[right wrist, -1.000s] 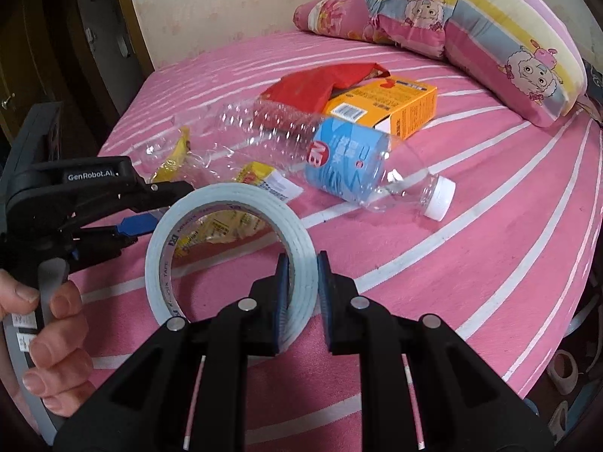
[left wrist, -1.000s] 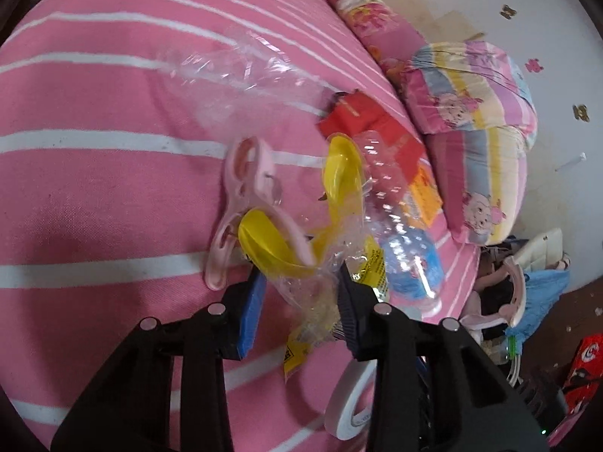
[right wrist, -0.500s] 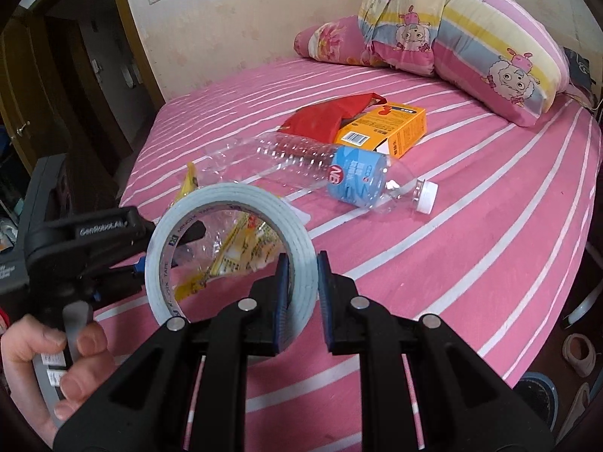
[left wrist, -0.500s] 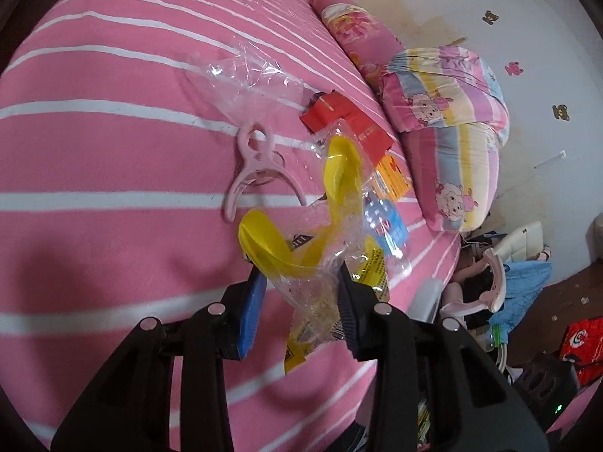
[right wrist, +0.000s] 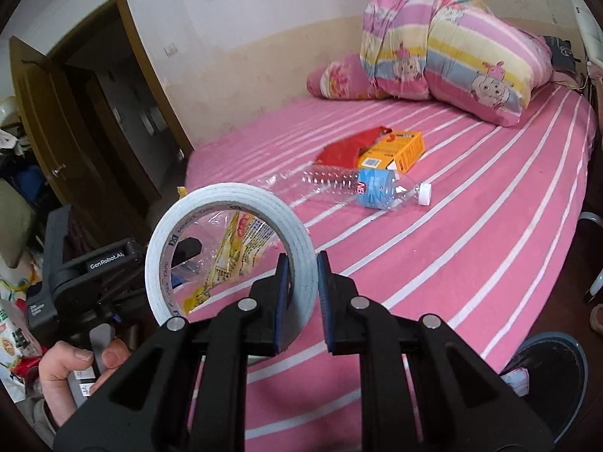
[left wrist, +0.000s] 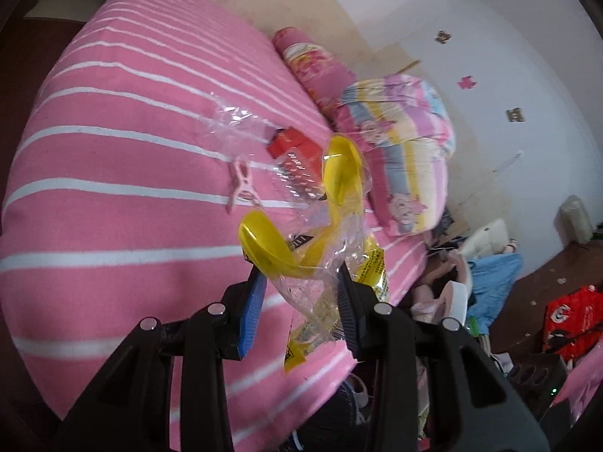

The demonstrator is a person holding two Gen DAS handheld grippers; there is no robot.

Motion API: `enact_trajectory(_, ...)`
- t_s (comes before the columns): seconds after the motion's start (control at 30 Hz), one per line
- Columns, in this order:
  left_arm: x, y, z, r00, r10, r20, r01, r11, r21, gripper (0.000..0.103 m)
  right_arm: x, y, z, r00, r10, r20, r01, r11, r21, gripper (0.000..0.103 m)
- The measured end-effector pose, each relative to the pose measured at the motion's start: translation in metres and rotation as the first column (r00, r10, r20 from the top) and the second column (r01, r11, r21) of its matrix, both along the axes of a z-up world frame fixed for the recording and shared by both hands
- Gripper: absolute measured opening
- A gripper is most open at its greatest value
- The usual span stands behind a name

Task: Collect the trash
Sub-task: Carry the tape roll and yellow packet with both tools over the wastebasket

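Here the left gripper (left wrist: pixel 301 282) holds a crinkled clear-and-yellow plastic wrapper (left wrist: pixel 320 248) pinched between its jaws, lifted above the pink striped bed (left wrist: pixel 113 207). The right gripper (right wrist: pixel 303 282) is clamped on the rim of a white tape roll (right wrist: pixel 230 233), held upright off the bed edge. A plastic bottle (right wrist: pixel 361 188) and orange box (right wrist: pixel 399 150) lie farther back on the bed.

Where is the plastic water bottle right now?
In the right wrist view, the plastic water bottle lies on the pink bed, just in front of the orange box.
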State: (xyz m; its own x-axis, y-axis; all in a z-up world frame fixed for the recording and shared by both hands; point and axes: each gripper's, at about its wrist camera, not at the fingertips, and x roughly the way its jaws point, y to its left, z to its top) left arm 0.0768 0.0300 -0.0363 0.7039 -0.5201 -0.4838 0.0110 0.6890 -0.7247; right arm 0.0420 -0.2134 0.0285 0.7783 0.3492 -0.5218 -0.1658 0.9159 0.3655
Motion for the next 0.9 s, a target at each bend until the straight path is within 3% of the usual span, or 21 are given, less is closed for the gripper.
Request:
enact_trajectory(0.2,-0.041,-0.018,0.02,0.998,-0.054,0.033,0.057,0.994,-0.098,0.036,-0.054,-0.028,0.021,0.998,-0.061,0.017,0.059,0.989,0.133,0.016)
enact_trajectory(0.37,-0.06,-0.056,0.046,0.988,-0.129,0.09,0.137,0.987,-0.086,0.036,-0.086,-0.076,0.034,0.991,-0.131,0.01,0.126,0.968,0.219,0.016)
enact_trajectory(0.53,-0.071,-0.107,0.059,0.969,-0.222,0.105,0.231,0.97,-0.081,0.036,-0.112,-0.114,0.041,0.976,-0.215,0.021,0.205,0.952,0.227,0.016)
enact_trajectory(0.7,-0.077,-0.162,0.053,0.943,-0.325,0.078,0.328,0.944,-0.038,0.036,-0.134,-0.156,0.029,0.959,-0.283,-0.015,0.274,0.914,0.299,0.016)
enact_trajectory(0.9,-0.065,-0.229,0.025,0.905,-0.426,-0.005,0.426,0.904,0.04,0.036,-0.148,-0.217,-0.013,0.921,-0.366,-0.136,0.389,0.837,0.384,0.016)
